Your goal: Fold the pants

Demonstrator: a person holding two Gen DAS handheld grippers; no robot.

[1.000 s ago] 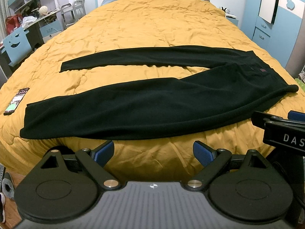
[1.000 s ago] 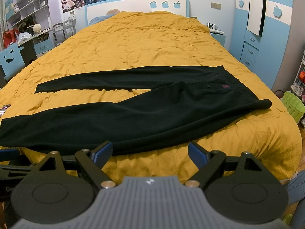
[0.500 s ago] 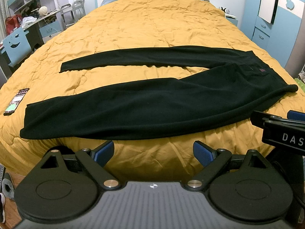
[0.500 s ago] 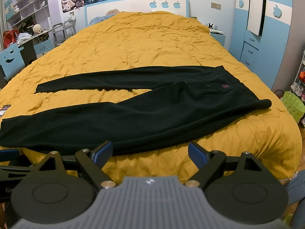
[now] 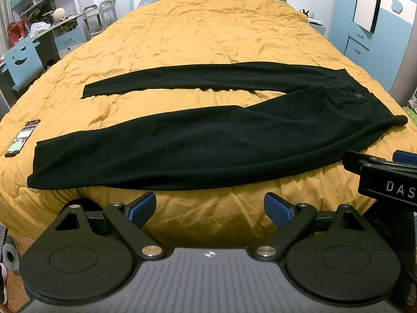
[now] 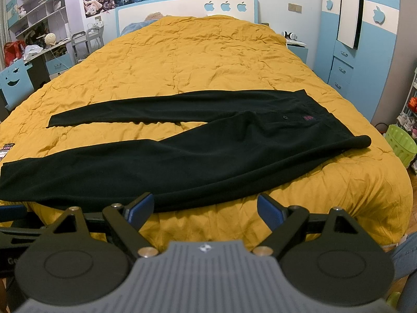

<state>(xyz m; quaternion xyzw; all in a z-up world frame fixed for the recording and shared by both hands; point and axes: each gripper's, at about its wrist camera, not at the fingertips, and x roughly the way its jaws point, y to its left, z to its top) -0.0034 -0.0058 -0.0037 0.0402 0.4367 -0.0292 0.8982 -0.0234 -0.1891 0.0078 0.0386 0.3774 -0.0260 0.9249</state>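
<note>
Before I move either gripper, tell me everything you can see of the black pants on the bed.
The black pants look like soft, matte fleece and lie flat and unfolded across the mustard quilt. The waistband sits at the right with a small red label and a dark button. Both legs run leftward and spread apart, quilt showing between them. The near leg runs close to the quilt's front edge. Nothing rests on them; both grippers, the left gripper and the right gripper, are open, short of the fabric.

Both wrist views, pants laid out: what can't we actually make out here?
- Phone screen, left wrist view: too small to read; in the right wrist view the edge cuts it off.
- Near cuff of the pants, right wrist view: cut off by the left edge.
- Red label: too small to read.
</note>
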